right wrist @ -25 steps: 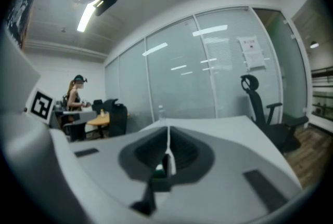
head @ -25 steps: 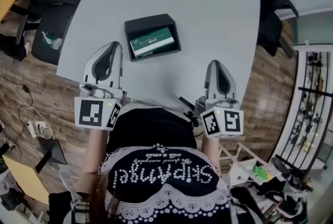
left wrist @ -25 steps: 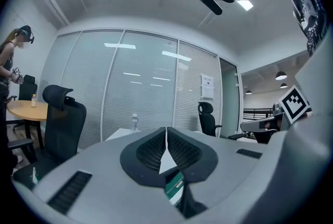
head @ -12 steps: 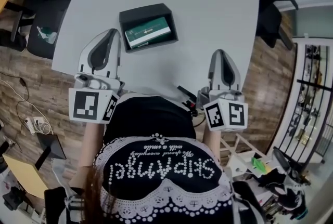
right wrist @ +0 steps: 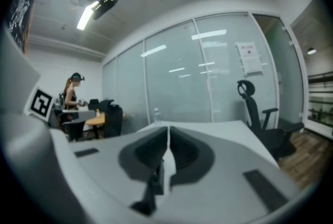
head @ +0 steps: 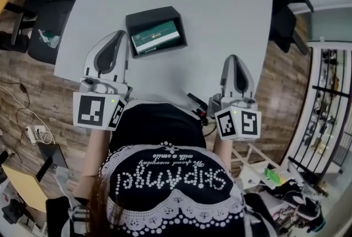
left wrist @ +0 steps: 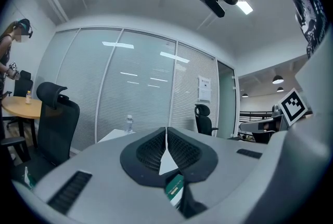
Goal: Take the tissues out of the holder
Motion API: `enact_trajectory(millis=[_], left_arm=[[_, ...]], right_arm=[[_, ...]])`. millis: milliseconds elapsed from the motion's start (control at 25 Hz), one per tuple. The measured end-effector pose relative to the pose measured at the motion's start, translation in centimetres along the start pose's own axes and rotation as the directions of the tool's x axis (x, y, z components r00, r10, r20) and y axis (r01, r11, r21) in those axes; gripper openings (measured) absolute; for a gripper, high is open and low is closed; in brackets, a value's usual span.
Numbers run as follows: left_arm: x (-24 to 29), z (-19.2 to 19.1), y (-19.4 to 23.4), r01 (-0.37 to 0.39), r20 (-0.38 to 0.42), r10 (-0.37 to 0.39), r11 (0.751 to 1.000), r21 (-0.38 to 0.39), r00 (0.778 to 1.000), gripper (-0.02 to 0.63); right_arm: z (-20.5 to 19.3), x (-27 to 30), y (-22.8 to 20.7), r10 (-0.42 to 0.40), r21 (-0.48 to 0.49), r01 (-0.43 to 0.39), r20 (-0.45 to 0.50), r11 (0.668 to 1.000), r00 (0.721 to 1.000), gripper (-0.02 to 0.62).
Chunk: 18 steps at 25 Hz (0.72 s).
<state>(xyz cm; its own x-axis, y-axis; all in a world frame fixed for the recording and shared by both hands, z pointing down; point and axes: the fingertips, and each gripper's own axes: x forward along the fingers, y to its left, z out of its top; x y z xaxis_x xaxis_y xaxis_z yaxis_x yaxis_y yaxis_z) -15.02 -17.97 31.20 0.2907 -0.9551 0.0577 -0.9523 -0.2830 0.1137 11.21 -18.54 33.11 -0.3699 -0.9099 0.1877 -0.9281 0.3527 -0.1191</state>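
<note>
A black open holder (head: 137, 21) stands on the white table (head: 220, 16), with a green and white tissue pack (head: 155, 36) lying inside it. My left gripper (head: 118, 35) hovers at the table's near edge, just left of the holder, its jaws shut with nothing between them. My right gripper (head: 234, 60) is near the table's front right, apart from the holder, jaws together and empty. Through the left gripper view a corner of the tissue pack (left wrist: 175, 189) shows below the closed left gripper (left wrist: 166, 132). In its own view the right gripper (right wrist: 168, 132) is closed too.
Black office chairs stand at the table's left (head: 47, 16) and right (head: 286, 16). A small bottle (left wrist: 129, 123) sits at the table's far end. A round wooden table (left wrist: 23, 108) with another person is off to the left. Glass partitions close the room behind.
The view shifted slightly; both grippers sit a little lower and the holder a little further left in the picture. Neither gripper has opened or taken anything.
</note>
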Motion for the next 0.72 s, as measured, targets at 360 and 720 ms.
enact_trajectory(millis=[360,720], left_arm=[[0.06,0.14,-0.17,0.000,0.004,0.000,1.000,-0.003,1.000,0.040],[-0.26,0.21,0.23,-0.016,0.005,0.016,1.000,0.001,1.000,0.040]], right_arm=[[0.19,-0.26,-0.41,-0.008,0.004,0.008,0.007,1.000,1.000,0.035],[0.15,-0.45,-0.68,-0.011,0.003,0.011,0.009,1.000,1.000,0.035]])
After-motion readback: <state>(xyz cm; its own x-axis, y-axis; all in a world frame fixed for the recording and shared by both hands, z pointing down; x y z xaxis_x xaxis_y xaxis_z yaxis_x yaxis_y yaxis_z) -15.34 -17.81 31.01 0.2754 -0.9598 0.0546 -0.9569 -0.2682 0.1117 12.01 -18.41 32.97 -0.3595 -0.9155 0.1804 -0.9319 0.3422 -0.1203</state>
